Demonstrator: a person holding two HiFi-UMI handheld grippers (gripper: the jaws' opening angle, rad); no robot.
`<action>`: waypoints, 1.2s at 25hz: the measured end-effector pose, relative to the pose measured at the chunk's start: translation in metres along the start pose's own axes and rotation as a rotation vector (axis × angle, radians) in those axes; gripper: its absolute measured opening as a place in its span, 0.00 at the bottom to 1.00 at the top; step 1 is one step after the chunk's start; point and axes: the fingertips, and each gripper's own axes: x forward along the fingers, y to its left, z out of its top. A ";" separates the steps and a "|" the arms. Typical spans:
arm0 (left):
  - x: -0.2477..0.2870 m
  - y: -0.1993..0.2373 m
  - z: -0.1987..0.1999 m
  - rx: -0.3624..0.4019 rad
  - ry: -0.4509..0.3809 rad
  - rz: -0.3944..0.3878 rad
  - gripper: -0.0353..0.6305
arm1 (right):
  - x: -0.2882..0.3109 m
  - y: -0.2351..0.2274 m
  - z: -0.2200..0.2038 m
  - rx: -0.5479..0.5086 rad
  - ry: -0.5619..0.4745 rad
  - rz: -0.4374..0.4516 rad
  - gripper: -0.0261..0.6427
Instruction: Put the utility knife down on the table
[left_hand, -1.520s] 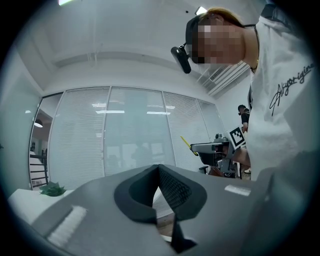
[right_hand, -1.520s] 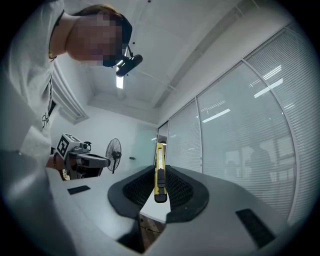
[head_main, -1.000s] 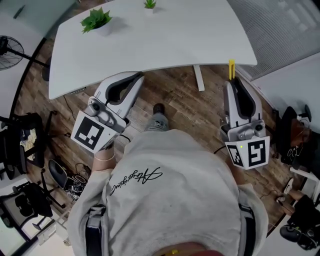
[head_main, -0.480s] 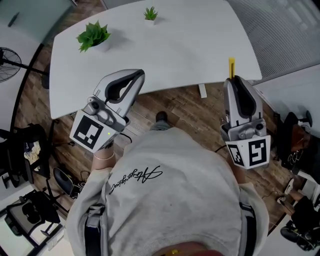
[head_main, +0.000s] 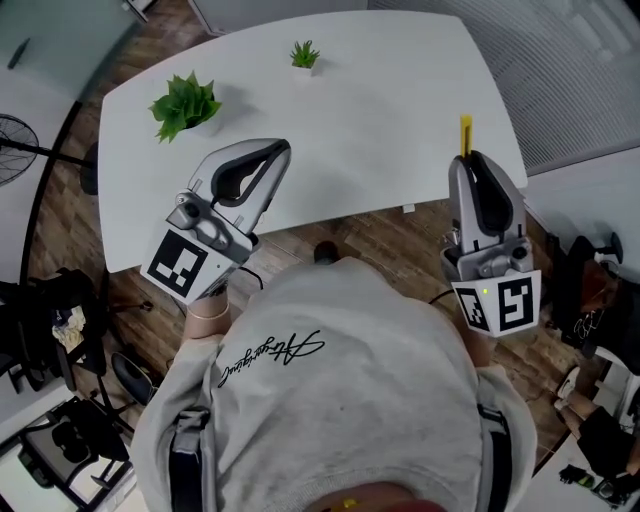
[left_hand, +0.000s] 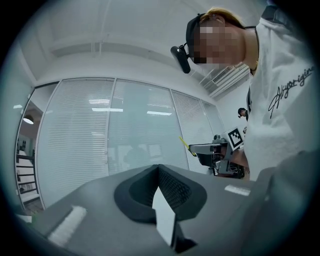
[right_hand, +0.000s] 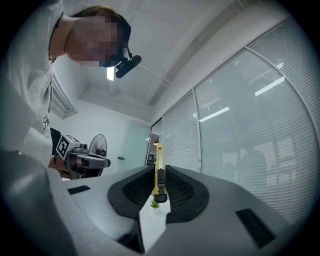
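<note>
In the head view the yellow utility knife (head_main: 464, 134) sticks forward out of my right gripper (head_main: 467, 160), which is shut on it over the near right edge of the white table (head_main: 380, 110). The right gripper view has the knife (right_hand: 159, 172) upright between the black pads (right_hand: 177, 190). My left gripper (head_main: 276, 152) hovers over the table's near edge, shut with nothing in it; its pads (left_hand: 172, 186) meet at the tip. From the left gripper view the right gripper (left_hand: 212, 148) and knife (left_hand: 185, 143) show at the right.
Two potted plants stand on the far side of the table, a larger one (head_main: 185, 103) at the left and a small one (head_main: 304, 55) further back. A fan (head_main: 12, 160) and office chairs (head_main: 45, 300) stand on the wooden floor at the left; clutter (head_main: 590, 290) lies at the right.
Both grippers have moved forward from over the floor to the table's near edge, the right still shut on the knife. The table now lies closer below me.
</note>
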 end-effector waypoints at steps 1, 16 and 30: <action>0.002 0.006 -0.002 -0.002 0.001 -0.003 0.03 | 0.006 -0.002 -0.001 0.002 0.000 -0.003 0.14; 0.024 0.045 -0.019 -0.019 0.006 0.016 0.03 | 0.048 -0.026 -0.014 0.038 -0.007 0.002 0.14; 0.051 0.048 -0.019 -0.014 0.037 0.204 0.03 | 0.081 -0.072 -0.018 0.053 -0.002 0.171 0.14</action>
